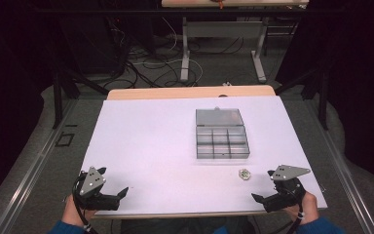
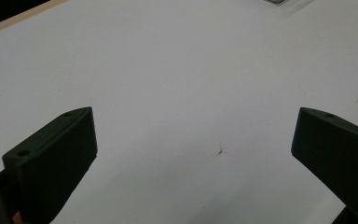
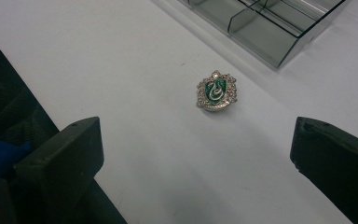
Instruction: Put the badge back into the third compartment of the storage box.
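Observation:
A small crest-shaped badge (image 1: 244, 174) with a green centre and a silver jewelled rim lies flat on the white table (image 1: 151, 141), just in front of a clear compartment box (image 1: 198, 145). In the right gripper view the badge (image 3: 216, 91) lies ahead of my right gripper (image 3: 196, 144), whose jaws stand wide apart with nothing between them. That right gripper (image 1: 262, 184) rests near the table's front right corner, a little right of the badge. My left gripper (image 1: 114, 180) sits at the front left, open over bare table (image 2: 193, 140).
The box's lid (image 1: 219, 117) lies open toward the far side, and its compartments (image 3: 265, 28) look empty. A faint reddish speck (image 2: 220, 151) marks the table ahead of the left gripper. Beyond the table's far edge are a desk frame (image 1: 185, 53) and floor cables.

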Motion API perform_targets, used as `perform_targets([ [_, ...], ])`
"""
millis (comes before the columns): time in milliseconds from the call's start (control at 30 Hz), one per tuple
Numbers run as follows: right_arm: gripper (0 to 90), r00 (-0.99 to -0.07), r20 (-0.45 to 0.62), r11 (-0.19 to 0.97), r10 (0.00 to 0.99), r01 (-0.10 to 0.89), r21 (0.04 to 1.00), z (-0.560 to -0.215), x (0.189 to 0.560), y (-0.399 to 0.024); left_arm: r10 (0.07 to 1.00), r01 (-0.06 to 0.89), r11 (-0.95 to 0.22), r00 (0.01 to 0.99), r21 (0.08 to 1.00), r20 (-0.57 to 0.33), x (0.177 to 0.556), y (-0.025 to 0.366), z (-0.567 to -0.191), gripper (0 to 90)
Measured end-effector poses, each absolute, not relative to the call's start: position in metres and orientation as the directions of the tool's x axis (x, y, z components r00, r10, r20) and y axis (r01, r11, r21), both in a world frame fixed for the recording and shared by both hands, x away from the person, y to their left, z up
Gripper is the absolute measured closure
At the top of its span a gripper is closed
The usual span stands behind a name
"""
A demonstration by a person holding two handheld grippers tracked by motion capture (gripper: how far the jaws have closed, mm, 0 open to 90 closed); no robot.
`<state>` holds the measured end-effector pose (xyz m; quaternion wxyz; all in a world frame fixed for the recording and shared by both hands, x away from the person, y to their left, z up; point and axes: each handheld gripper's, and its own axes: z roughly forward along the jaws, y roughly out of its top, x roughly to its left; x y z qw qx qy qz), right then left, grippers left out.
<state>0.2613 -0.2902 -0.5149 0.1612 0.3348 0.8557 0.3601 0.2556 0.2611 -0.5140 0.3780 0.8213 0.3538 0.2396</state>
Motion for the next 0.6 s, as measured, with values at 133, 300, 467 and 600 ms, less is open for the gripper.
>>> perform_targets([
  [133,2.3,-0.724,-0.029,0.517,0.689,0.462,0.72,-0.5143,0.2613,-0.2893,0.761,0.395,-0.468,0.636,0.791,0.132,0.2552,0.2609,-0.5143,0.4],
  [300,2.4,-0.723,-0.031,0.507,0.69,0.453,0.733,-0.5143,0.2614,-0.2874,0.758,0.399,-0.472,0.638,0.786,0.131,0.255,0.2604,-0.5141,0.4],
  [467,1.4,-0.715,-0.024,0.505,0.699,0.469,0.724,-0.5126,0.2621,-0.2853,0.757,0.398,-0.475,0.64,0.785,0.134,0.2545,0.26,-0.514,0.4],
  [600,1.1,-0.707,-0.017,0.495,0.707,0.478,0.725,-0.5114,0.2655,-0.2831,0.754,0.402,-0.473,0.646,0.784,0.123,0.2553,0.2595,-0.5146,0.4],
])
